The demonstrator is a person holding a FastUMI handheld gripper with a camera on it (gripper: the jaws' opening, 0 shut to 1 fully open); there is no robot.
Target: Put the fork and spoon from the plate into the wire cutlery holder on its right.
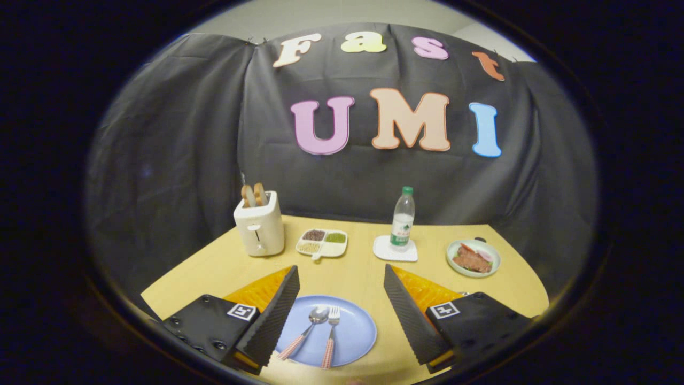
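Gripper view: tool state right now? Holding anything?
Tool: open, fingers spread wide, holding nothing. It hovers above the blue plate, where the spoon and fork lie between the fingers.

Toaster (260, 227) holding bread, sectioned snack dish (322, 243), water bottle (402, 218) on coaster (382, 251), food bowl (473, 258)

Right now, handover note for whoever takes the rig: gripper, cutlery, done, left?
Gripper: open, holding nothing, fingers wide apart above the blue plate.
Spoon and fork: side by side on the plate between the fingers, checked handles toward the gripper.
Wire cutlery holder: can't place it from the gripper view.
Done: nothing; both pieces on the plate.
Left: grasp each and drop it into the holder.
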